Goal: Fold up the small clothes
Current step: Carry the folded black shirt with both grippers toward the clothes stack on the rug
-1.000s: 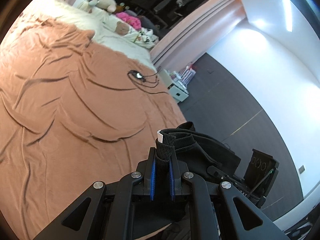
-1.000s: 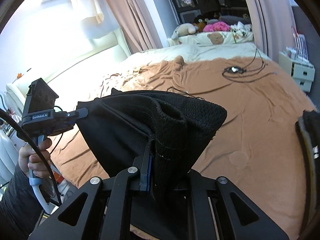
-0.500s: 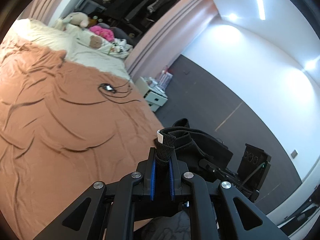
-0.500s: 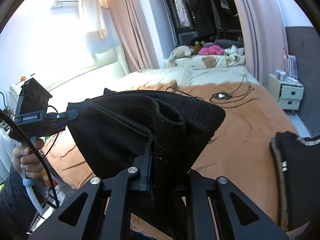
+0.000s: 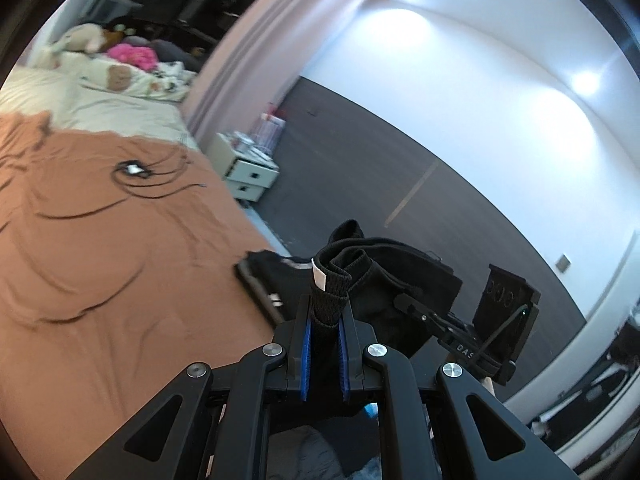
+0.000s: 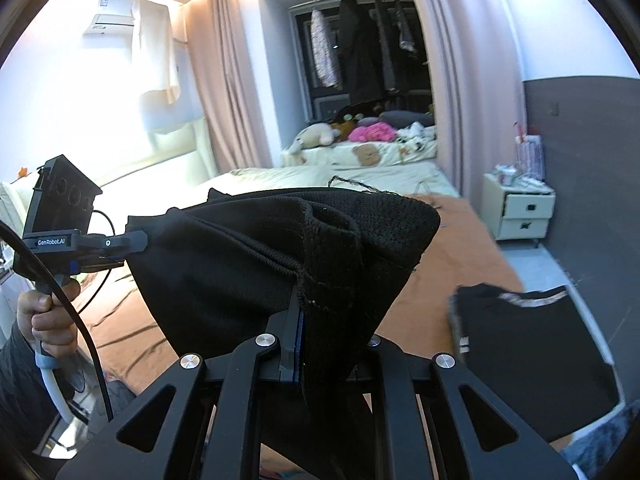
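Right wrist: two claws (image 6: 298, 320) (image 6: 138, 242) gripping one black garment (image 6: 248, 264).

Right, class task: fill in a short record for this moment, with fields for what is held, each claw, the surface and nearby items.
held item: black knit garment, stretched between both claws, off the bed
left claw: shut on garment edge
right claw: shut on garment edge
surface: bed with brown sheet
nearby: folded black clothing on bed; white nightstand beside bed
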